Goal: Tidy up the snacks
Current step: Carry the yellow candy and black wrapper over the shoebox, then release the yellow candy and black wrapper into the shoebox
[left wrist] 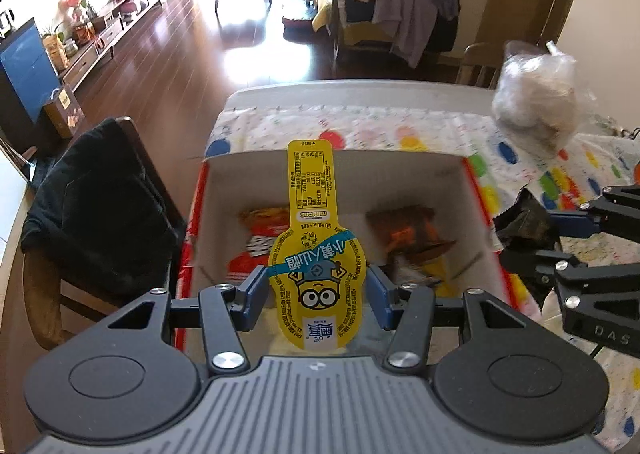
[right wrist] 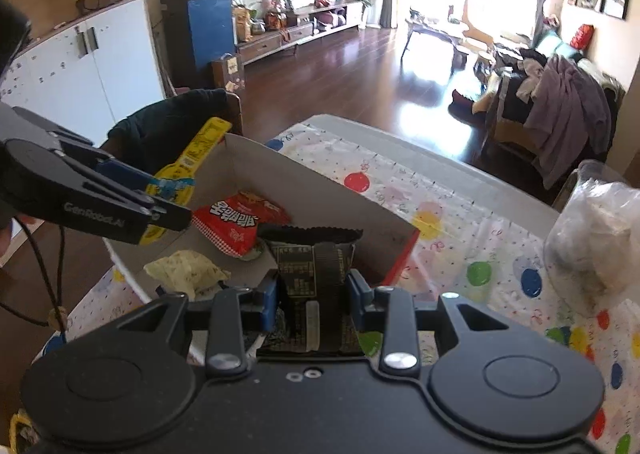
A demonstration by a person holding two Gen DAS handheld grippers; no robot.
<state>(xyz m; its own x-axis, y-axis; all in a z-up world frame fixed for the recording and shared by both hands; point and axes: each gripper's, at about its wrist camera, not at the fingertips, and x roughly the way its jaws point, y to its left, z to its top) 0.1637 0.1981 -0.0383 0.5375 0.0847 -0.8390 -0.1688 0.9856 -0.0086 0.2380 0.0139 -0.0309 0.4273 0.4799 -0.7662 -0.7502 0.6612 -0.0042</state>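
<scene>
Left tongs (left wrist: 318, 296) clamped on a yellow snack pack (left wrist: 316, 254) with a cartoon face: blue pads press its wide round body from both sides, and the long narrow tab sticks out ahead past the tips. In the right wrist view the same pack (right wrist: 188, 170) hangs in the left tongs (right wrist: 160, 202) over the near-left edge of the box.

Right tongs (right wrist: 312, 302) clamped on a dark snack packet (right wrist: 314, 266), printed back panel facing the camera, serrated top edge forward of the tips. From the left wrist view the right tongs (left wrist: 560, 230) sit to the right of the left tongs, packet (left wrist: 524, 218) at the box's right wall.

Cardboard box (left wrist: 400, 170), open top, red outer sides, is directly ahead of and below both tongs, on the worktop (right wrist: 440, 194), which is covered with a dotted cloth. Already inside: a red noodle-style packet (right wrist: 236, 226) ahead of the left tongs, a pale crumpled wrapper (right wrist: 188, 270) just left of the right tongs, and a brown-orange packet (left wrist: 404, 230) ahead-right of the left tongs.

Clear plastic bag (left wrist: 536, 94) stands on the worktop well right of the box.
</scene>
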